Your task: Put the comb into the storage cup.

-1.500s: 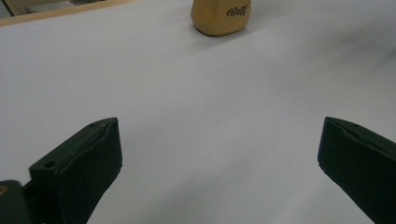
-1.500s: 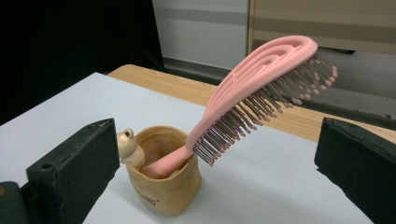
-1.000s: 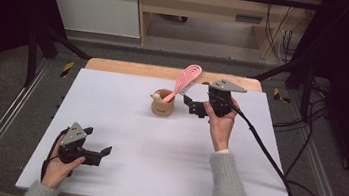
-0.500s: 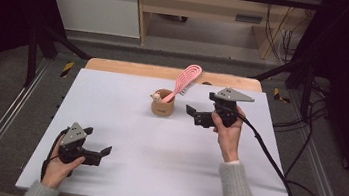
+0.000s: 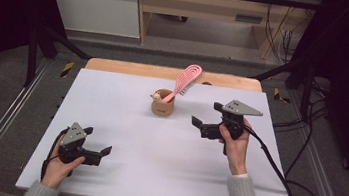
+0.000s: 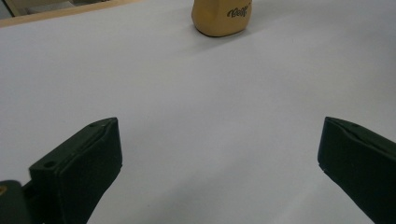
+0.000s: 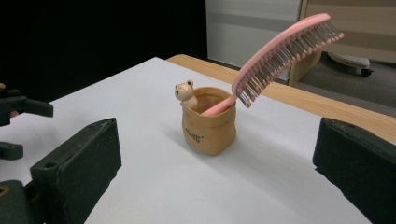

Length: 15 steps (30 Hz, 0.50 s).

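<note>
The pink brush (image 5: 185, 81) leans handle-down in a small tan cup (image 5: 163, 103) at the upper middle of the white surface (image 5: 124, 122). The right tool (image 5: 198, 123), jaws released and empty, sits just right of it; the left tool (image 5: 103, 151), also released, rests at the lower left. The brush overhangs the rim, so a nudge would likely tip the light cup.

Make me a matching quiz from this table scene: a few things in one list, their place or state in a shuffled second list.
1. pink hairbrush
2. tan cup
3. left tongs
4. right tongs

a. open, near the table's front edge
b. stands upright on the white table
c. leans handle-down in the cup
d. open, held beside the cup

Pairs: 1-c, 2-b, 3-a, 4-d
</note>
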Tool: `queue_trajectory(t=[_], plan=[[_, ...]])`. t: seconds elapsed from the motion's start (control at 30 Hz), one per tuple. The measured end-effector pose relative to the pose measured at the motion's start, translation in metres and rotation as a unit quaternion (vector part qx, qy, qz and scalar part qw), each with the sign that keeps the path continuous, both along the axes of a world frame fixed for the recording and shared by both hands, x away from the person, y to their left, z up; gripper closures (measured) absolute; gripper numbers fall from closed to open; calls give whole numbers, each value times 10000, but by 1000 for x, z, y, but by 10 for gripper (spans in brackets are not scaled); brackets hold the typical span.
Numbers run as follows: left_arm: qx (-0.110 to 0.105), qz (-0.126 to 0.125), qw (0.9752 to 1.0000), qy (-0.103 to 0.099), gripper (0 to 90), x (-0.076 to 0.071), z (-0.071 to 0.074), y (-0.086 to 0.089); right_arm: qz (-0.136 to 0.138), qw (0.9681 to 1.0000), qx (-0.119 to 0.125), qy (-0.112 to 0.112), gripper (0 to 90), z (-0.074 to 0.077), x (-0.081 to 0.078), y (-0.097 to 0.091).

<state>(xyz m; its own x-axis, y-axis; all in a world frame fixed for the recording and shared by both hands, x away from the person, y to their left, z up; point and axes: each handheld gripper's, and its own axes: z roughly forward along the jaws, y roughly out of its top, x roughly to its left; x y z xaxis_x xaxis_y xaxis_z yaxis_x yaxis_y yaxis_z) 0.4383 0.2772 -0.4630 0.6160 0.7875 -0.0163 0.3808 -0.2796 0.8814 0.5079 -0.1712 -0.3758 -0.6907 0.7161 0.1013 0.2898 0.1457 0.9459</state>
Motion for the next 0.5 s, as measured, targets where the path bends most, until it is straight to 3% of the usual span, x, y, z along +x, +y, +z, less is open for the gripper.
queue_trajectory(t=[0.5], plan=[[-1, -14, 10000, -6, 0, 0, 0, -1, -36, 9998, 50, 171, 12, -29, -18, -26]])
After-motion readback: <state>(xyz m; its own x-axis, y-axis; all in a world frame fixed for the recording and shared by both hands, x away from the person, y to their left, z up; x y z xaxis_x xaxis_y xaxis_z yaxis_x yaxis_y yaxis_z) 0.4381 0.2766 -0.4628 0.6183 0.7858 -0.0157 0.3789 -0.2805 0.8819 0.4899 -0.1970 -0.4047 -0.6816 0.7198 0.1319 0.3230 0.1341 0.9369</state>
